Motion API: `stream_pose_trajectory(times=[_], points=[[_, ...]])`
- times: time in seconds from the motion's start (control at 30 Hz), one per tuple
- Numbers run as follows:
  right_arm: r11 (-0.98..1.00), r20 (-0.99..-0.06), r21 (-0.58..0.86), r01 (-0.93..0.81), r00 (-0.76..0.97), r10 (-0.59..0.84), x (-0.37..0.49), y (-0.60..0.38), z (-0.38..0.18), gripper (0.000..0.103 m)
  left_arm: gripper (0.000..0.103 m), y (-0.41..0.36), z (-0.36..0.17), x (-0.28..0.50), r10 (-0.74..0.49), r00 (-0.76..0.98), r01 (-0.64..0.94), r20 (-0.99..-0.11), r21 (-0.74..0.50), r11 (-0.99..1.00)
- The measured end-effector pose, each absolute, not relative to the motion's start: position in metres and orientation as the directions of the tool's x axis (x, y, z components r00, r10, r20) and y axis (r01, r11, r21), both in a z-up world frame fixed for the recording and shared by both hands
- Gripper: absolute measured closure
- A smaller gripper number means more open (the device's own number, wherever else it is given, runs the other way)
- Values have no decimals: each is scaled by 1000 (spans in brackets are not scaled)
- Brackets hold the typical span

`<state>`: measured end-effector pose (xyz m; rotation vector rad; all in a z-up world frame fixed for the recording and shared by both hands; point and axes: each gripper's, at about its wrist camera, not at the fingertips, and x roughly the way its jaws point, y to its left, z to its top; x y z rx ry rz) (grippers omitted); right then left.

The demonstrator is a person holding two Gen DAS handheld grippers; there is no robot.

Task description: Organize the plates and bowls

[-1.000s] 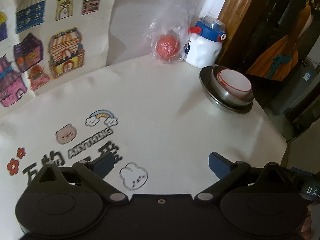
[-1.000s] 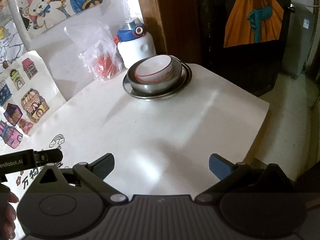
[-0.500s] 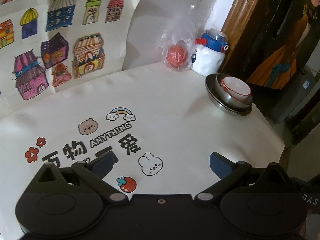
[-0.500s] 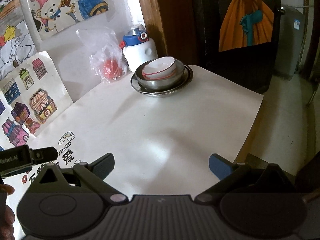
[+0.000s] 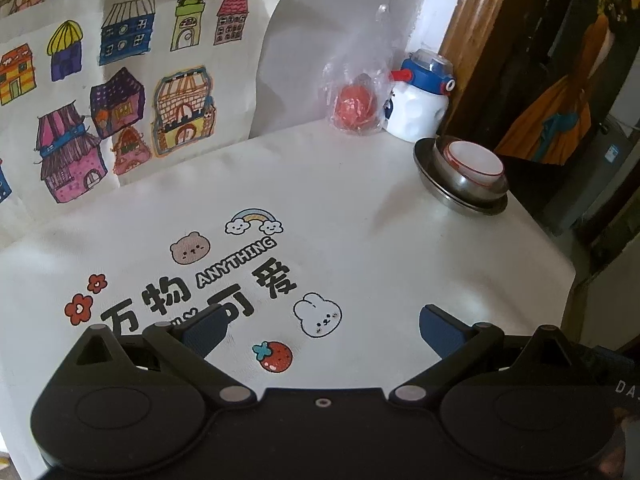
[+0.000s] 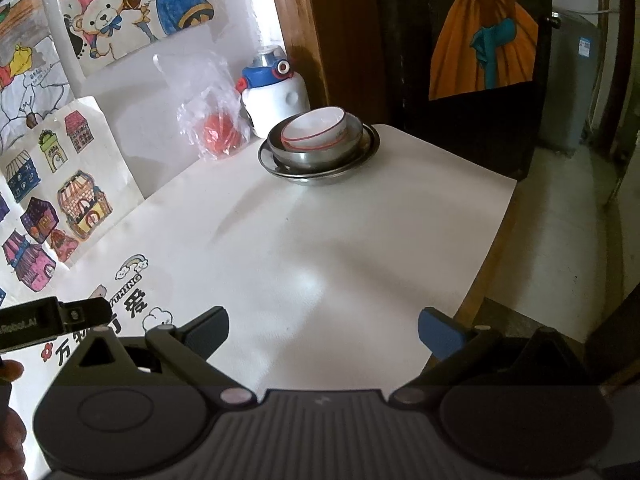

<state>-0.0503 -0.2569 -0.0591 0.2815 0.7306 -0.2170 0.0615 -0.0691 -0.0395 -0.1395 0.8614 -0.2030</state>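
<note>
Left gripper (image 5: 322, 322): matte black body, two round disc housings at the base, angled linkage arms with silver pivot pins, one small screw at centre. Fingers (image 5: 440, 326) carry dark blue pads. Partial white lettering "DA" at the right edge.

Right gripper (image 6: 323, 326): same build — black discs and linkages, silver pins — but the centre plate is grey and ribbed. Pads dark blue. In this view the left unit's black side bar bears white lettering ending "Robot.AI".

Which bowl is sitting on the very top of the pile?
The white bowl with the red rim. It sits tilted inside the steel bowl, which rests on the steel plate underneath.
</note>
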Motion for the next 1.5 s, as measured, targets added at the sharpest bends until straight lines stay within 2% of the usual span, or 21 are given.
stream_pose_trajectory(times=[1.5], points=[[942, -683, 177, 287, 725, -92, -55, -262, -55, 0, 6, -77, -32, 56, -250, 636, 153, -730, -198, 968]])
